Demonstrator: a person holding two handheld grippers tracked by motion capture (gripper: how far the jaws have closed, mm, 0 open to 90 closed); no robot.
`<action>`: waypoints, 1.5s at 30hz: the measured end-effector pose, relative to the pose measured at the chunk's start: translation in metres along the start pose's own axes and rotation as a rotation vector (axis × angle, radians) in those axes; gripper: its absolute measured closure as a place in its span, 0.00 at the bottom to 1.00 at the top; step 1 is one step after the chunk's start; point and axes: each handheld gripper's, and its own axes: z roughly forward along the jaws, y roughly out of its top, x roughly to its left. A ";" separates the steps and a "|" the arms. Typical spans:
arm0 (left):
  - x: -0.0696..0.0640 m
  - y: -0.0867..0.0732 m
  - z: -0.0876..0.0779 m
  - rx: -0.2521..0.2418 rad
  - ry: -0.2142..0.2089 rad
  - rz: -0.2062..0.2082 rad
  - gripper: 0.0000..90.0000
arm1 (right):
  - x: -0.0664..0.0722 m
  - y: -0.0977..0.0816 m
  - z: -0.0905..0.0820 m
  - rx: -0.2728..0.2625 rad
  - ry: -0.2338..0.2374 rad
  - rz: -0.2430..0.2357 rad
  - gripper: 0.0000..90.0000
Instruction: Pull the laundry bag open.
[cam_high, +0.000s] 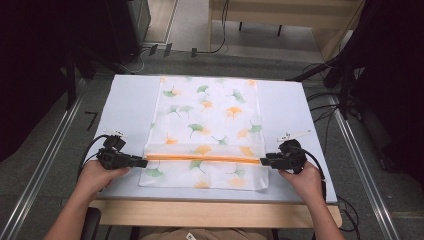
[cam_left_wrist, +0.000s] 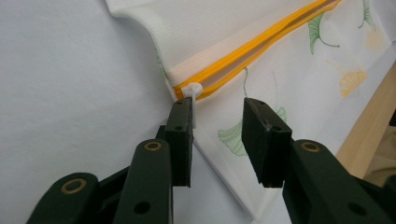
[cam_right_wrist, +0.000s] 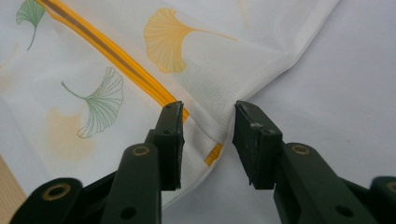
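Bag (cam_high: 205, 125) flat on bench (cam_high: 125, 100), zip (cam_high: 202, 159) apparently shut. Left tool (cam_left_wrist: 218, 116) wide beside white pull (cam_left_wrist: 192, 89); right tool (cam_right_wrist: 208, 122) wide at far end. Unzipping probably not yet begun.

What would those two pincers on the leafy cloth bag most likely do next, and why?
Probably the left gripper closes on the white zipper tab. Its jaws stand open with the tab just past one jaw's tip. The right gripper, also open, straddles the bag edge at the orange zipper's other end.

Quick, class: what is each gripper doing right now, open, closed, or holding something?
Left gripper: open, at the zip pull.
Right gripper: open, astride the mesh bag edge, gripping nothing.
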 end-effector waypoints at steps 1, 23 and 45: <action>-0.001 0.000 0.000 -0.003 0.000 0.003 0.71 | 0.000 0.000 -0.001 -0.004 -0.002 -0.001 0.68; -0.010 -0.002 -0.023 -0.198 0.075 0.117 0.49 | 0.003 0.002 -0.011 -0.116 -0.031 -0.019 0.51; -0.001 0.003 -0.022 -0.268 0.179 0.163 0.40 | -0.011 -0.001 -0.011 -0.160 -0.075 0.003 0.39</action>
